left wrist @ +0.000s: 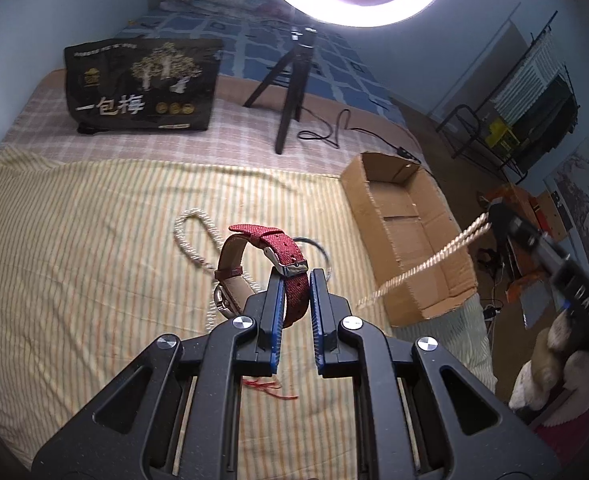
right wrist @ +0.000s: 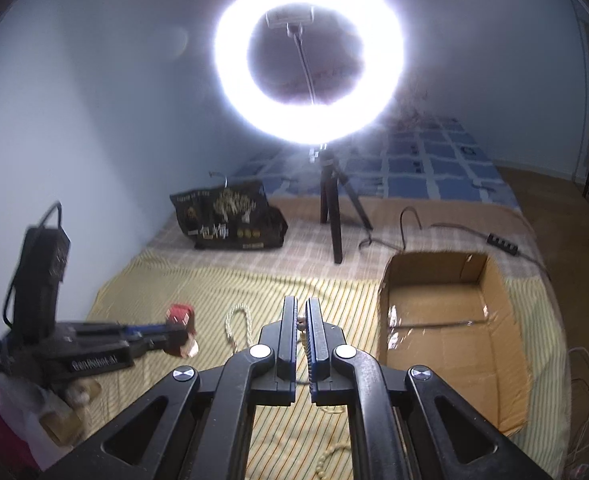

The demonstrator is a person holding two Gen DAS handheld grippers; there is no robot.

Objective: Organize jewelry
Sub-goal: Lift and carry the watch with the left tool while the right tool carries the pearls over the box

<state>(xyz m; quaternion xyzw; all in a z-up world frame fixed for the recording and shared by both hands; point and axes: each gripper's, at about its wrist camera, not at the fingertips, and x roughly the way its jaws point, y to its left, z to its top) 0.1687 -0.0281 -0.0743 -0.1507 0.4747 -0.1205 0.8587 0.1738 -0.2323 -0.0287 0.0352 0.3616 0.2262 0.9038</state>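
My left gripper is shut on the red fabric strap of a watch and holds it above the striped bedsheet; it also shows at the left of the right wrist view. My right gripper is shut on a cream bead necklace; in the left wrist view that necklace hangs from it over the open cardboard box. A second bead necklace and a thin metal bangle lie on the sheet below the watch. The box looks empty.
A ring light on a black tripod stands behind the work area, its cable trailing right. A black printed bag sits at the back left. A red thread tassel lies near my left gripper. The bed edge drops off beyond the box.
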